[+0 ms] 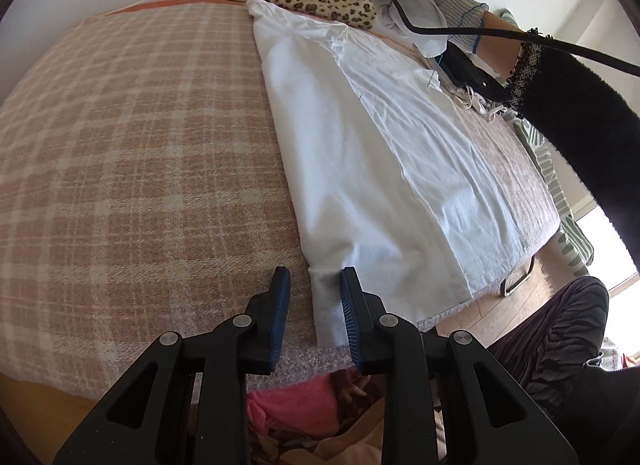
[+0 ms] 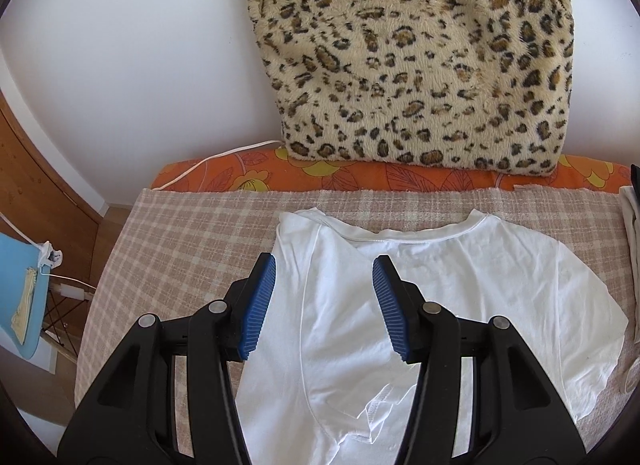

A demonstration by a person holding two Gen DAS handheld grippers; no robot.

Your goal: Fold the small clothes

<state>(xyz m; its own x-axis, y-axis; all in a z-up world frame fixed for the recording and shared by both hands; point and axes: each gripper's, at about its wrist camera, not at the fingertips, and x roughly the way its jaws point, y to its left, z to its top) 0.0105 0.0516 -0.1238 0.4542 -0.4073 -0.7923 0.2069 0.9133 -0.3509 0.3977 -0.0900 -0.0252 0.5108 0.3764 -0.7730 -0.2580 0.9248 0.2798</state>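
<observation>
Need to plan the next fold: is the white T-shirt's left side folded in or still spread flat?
Folded in: the white T-shirt shows a sleeve seam lying across its body.

A bed covered by a pink-and-cream plaid blanket (image 1: 132, 153) stands against a plain white wall (image 2: 132, 65). Along its far edge an orange floral sheet (image 2: 248, 177) shows, and a leopard-print cushion (image 2: 420, 77) leans on the wall. Wooden flooring (image 1: 484, 305) lies beside the bed. Bright daylight enters from a window (image 1: 608, 241).
</observation>
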